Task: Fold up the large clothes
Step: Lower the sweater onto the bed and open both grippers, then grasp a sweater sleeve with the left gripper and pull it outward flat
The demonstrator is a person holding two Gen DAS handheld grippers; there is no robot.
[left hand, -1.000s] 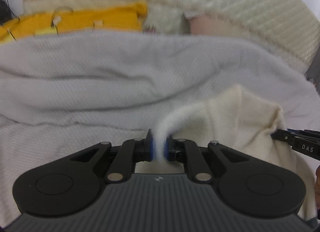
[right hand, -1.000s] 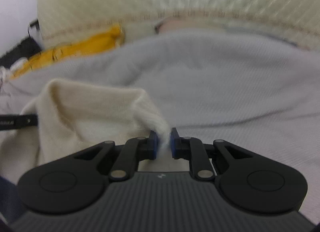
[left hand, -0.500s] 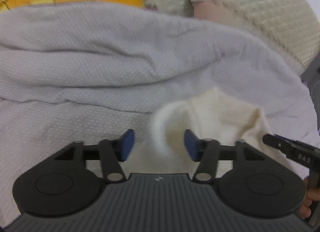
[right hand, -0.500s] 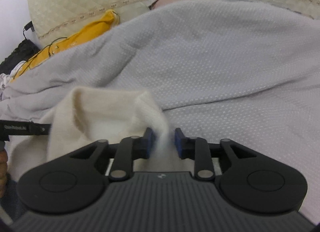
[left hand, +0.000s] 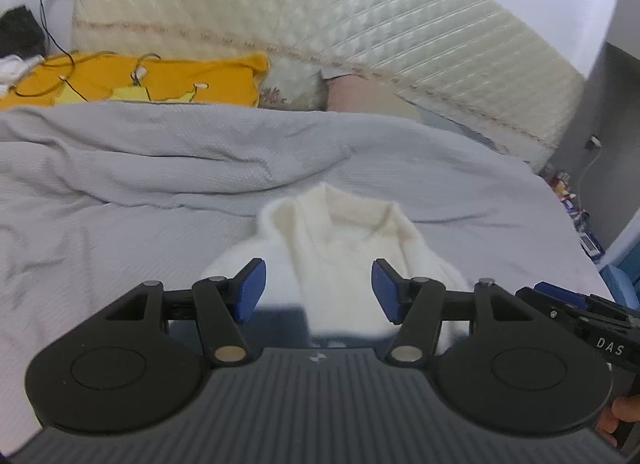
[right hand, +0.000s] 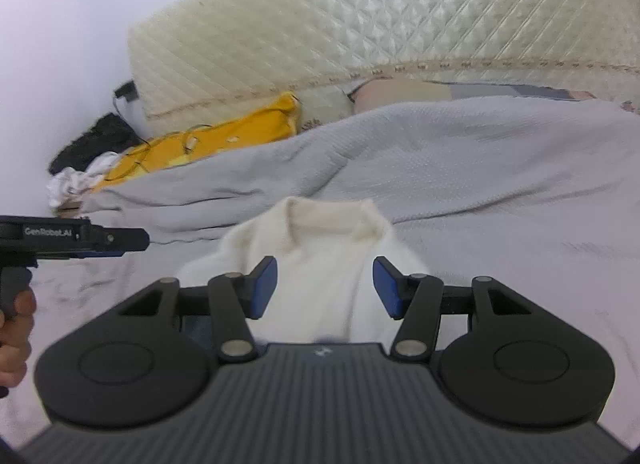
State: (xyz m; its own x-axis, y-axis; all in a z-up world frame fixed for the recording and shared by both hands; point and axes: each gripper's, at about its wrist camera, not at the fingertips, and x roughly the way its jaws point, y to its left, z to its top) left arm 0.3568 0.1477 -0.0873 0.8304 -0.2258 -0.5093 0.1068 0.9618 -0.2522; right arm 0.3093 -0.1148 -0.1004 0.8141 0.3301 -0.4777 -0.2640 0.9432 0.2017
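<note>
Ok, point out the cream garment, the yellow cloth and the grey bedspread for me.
cream garment [left hand: 340, 264], left wrist view, on its front panel below the collar.
yellow cloth [right hand: 224, 142], right wrist view, on the middle of its top surface.
grey bedspread [right hand: 500, 168], right wrist view, on a bare stretch right of the garment.

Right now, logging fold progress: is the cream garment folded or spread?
Folded: the cream garment lies as a narrow bundle, collar up, on the grey bedspread.

One cream garment [left hand: 344, 248], two grippers, one grey blanket [left hand: 120, 192]
</note>
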